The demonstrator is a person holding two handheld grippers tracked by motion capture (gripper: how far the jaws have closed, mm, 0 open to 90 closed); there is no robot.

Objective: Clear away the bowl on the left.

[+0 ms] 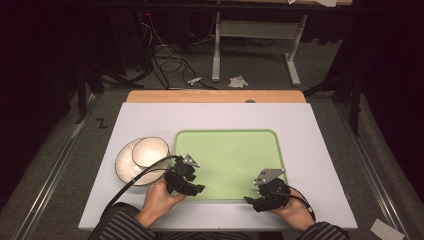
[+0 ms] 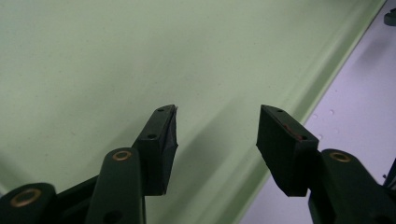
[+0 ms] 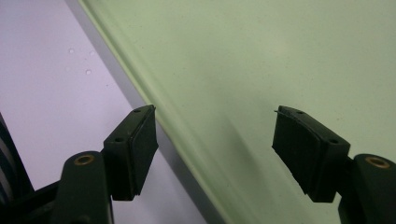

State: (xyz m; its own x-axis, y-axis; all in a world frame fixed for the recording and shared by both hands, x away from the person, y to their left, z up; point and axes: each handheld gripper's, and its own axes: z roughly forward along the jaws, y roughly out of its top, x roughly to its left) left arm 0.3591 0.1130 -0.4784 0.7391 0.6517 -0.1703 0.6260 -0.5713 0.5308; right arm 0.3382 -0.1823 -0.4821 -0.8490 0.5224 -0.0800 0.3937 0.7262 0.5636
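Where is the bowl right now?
In the high view the bowl sits on a plate at the table's left side, just left of the green tray and beyond the left gripper.

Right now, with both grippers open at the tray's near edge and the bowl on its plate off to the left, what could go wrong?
1. The left gripper and right gripper straddle the near rim of the green tray; an uneven grip may tilt or skid it.
2. The bowl sits off-centre on the plate, close to the left hand; a sideways swing might knock it.
3. The left gripper's cable crosses the plate and could drag it.
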